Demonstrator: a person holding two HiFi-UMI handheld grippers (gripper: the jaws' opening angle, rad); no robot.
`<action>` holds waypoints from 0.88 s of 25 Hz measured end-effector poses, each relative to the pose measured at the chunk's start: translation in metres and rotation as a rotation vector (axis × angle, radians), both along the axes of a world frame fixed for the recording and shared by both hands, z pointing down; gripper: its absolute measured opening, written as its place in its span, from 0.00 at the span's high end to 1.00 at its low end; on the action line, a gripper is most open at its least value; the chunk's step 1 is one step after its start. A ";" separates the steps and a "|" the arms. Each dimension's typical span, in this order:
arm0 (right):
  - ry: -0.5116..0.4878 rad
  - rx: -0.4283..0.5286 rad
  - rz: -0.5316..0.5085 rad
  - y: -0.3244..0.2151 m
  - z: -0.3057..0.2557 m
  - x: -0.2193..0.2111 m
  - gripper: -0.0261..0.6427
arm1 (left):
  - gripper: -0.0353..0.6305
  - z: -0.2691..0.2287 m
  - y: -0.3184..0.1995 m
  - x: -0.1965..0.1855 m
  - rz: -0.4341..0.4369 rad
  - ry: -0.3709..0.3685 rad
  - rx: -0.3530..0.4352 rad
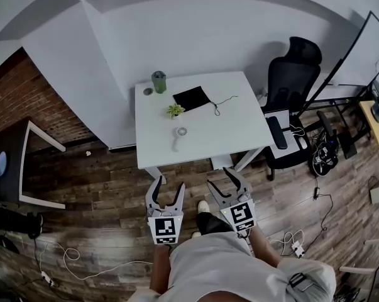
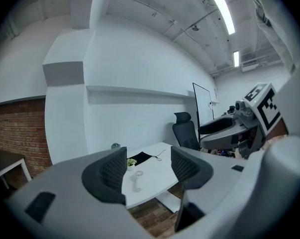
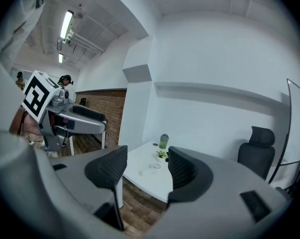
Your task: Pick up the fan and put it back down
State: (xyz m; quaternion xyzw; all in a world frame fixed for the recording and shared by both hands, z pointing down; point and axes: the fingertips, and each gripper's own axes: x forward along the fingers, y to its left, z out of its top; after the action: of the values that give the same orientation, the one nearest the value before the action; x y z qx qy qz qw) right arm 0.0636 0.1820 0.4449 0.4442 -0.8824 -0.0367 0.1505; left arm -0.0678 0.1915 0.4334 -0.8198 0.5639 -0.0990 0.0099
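**A:** Where is the fan at this moment?

**B:** The fan (image 1: 181,133) lies flat on the white table (image 1: 239,131), in the left half of it and close to the front edge, the one that faces the person. Its round head is turned to the middle of the table and its handle to the front edge. Nothing touches it.

**A:** And the two tongs, how do they stand?

**B:** Both are in front of the table, above the wooden floor (image 1: 95,187), and well apart from the fan. The left gripper (image 1: 168,184) has its jaws spread, and nothing is between them. In the left gripper view only the far table and the fan show through the gap. The right gripper (image 1: 219,176) is the same: jaws spread and holding nothing. Both point toward the table.

**A:** What else is on the table?

**B:** Just behind the fan there is a small green plant (image 1: 174,111). Near the middle of the table lies a black pouch (image 1: 191,97) with a thin cord beside it. At the back left corner stands a green tumbler (image 1: 159,81), and a small round lid (image 1: 148,91) lies beside it. A black office chair (image 1: 293,74) stands at the right side of the table.
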 end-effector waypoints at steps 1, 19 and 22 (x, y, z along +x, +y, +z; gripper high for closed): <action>0.002 0.000 -0.005 -0.008 -0.001 -0.001 0.57 | 0.54 -0.001 -0.008 -0.001 -0.004 0.001 -0.001; -0.002 -0.020 -0.075 -0.135 -0.008 0.020 0.58 | 0.55 -0.008 -0.124 0.019 -0.078 -0.006 -0.023; -0.006 -0.019 -0.089 -0.149 -0.009 0.023 0.58 | 0.55 -0.010 -0.135 0.024 -0.091 -0.011 -0.022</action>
State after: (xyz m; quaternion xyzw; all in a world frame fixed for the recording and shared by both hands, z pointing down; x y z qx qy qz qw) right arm 0.0864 0.0334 0.4362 0.4033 -0.9020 -0.0337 0.1505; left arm -0.0442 0.0569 0.4229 -0.7929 0.5994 -0.1098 -0.0005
